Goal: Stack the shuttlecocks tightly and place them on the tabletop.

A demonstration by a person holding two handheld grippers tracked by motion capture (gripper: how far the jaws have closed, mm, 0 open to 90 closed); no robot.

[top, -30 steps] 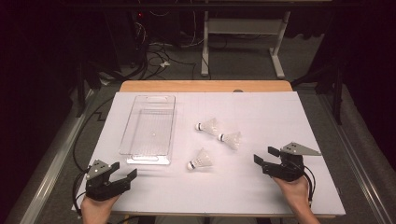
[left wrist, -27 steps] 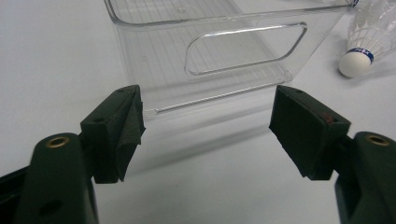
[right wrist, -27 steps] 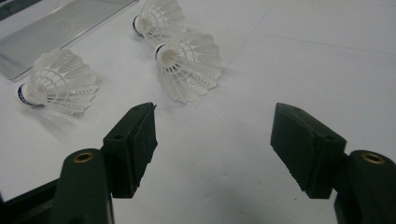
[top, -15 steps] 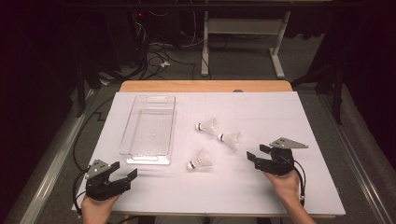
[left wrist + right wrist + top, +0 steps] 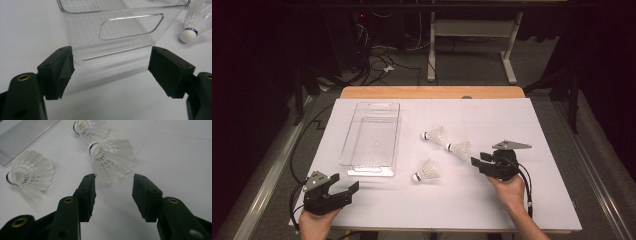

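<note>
Right gripper [image 5: 478, 163]: jaws spread, empty, pointing at the middle shuttlecock [image 5: 459, 148], skirt just ahead of the pads [image 5: 88, 195]. Left gripper [image 5: 346, 190]: jaws wide apart, empty, at near-left corner of white table cover [image 5: 532, 120], facing clear plastic tray [image 5: 372, 140]. Far shuttlecock [image 5: 435, 134] just beyond the middle one; near shuttlecock [image 5: 427, 171] lies apart, beside the tray.

White-covered table [image 5: 532, 210], clear tray [image 5: 371, 140], 3 shuttlecocks [image 5: 427, 171]
</note>
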